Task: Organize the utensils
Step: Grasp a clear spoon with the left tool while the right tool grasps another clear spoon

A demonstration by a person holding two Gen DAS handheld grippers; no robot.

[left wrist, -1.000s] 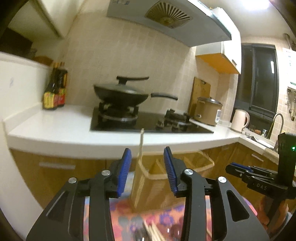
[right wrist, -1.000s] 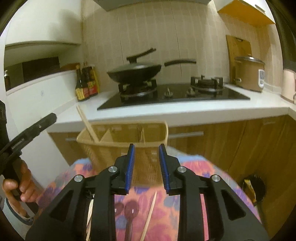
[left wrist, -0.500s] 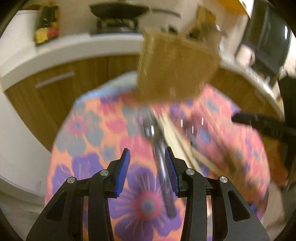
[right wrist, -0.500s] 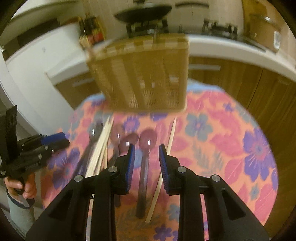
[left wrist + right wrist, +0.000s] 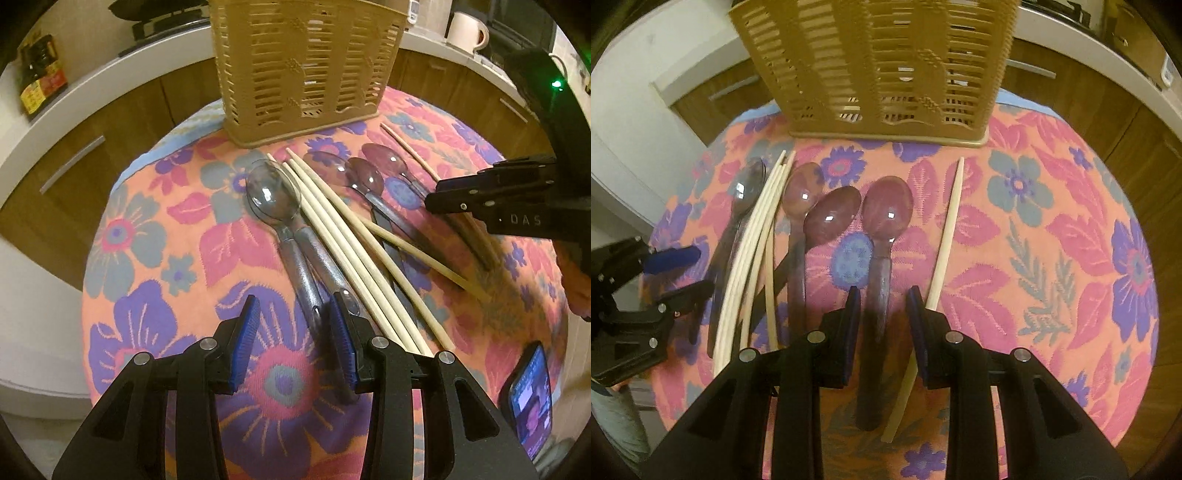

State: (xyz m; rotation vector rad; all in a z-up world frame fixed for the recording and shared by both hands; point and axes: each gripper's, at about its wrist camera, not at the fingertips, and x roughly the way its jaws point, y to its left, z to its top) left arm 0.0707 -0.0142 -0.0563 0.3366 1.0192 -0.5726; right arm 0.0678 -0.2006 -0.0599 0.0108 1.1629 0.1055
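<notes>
Spoons [image 5: 886, 218] and chopsticks [image 5: 343, 236] lie on the floral tabletop [image 5: 155, 236] before the basket [image 5: 303, 62]. We see left tool [image 5: 291, 343] and right tool [image 5: 882, 325] both released, straddling spoon handles.

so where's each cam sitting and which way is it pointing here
Left wrist: on the left gripper, angled down at the floral tablecloth; its open fingers straddle clear spoons beside the chopsticks; the right gripper enters at right.
Right wrist: on the right gripper, looking down; open fingers straddle a purple spoon; the left gripper shows at left.
Shared: the tan basket, spoons, chopsticks, tablecloth.
</notes>
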